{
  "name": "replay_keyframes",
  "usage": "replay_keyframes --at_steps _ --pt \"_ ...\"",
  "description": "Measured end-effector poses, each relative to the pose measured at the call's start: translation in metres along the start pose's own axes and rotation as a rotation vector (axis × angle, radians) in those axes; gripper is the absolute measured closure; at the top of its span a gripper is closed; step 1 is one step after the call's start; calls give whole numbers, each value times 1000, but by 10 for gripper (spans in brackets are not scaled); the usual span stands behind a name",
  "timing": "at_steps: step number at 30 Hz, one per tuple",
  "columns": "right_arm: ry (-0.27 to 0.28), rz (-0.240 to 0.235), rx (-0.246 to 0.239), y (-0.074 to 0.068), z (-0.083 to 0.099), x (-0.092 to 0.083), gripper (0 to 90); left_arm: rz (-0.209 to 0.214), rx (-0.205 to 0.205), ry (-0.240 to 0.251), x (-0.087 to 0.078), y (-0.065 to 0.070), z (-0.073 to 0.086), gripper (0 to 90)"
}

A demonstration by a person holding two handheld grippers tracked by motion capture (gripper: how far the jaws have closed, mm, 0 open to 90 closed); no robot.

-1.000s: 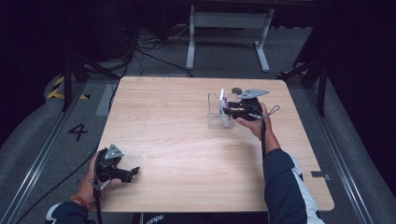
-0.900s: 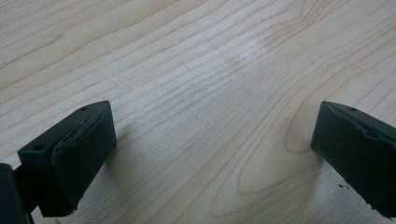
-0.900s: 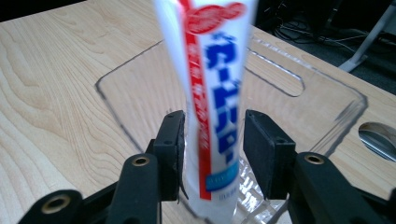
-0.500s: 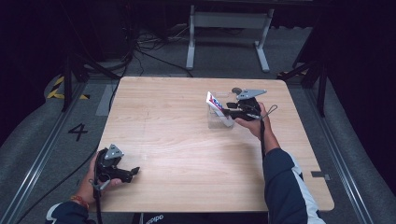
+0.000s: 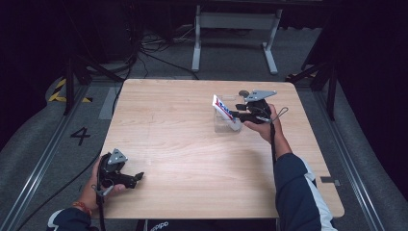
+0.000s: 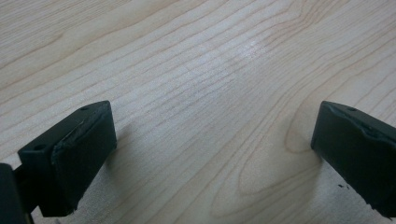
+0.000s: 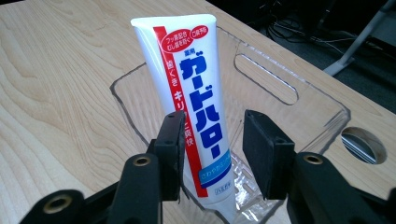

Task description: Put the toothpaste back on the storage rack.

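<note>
My right tool (image 5: 236, 115) is at the far right part of the counter (image 5: 192, 144), its jaws standing slightly apart on either side of a white toothpaste tube (image 7: 192, 100). The tube stands tilted, cap end down, inside a clear plastic bin (image 7: 299, 100). My left tool (image 5: 136, 177) rests low at the near left corner, jaws spread wide over bare wood.

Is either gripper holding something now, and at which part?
The right gripper straddles the white toothpaste tube's lower half; contact cannot be told. The left gripper holds nothing.
</note>
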State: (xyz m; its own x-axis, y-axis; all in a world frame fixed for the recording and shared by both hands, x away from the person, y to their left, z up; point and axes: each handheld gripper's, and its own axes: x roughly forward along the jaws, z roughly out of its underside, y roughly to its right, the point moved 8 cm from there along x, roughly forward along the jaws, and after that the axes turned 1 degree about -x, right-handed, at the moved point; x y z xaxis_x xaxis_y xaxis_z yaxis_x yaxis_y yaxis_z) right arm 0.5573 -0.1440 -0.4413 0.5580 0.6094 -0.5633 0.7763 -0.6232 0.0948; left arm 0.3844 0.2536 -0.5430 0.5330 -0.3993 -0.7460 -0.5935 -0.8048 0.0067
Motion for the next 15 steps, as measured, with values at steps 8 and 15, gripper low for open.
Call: replay_keyframes --at_steps 8,15 --pt "-1 2 -3 -2 -4 -14 575 1 -2 -1 0 0 0 6" --pt "-16 15 -19 -5 -6 -26 556 2 -6 0 0 0 0 6"
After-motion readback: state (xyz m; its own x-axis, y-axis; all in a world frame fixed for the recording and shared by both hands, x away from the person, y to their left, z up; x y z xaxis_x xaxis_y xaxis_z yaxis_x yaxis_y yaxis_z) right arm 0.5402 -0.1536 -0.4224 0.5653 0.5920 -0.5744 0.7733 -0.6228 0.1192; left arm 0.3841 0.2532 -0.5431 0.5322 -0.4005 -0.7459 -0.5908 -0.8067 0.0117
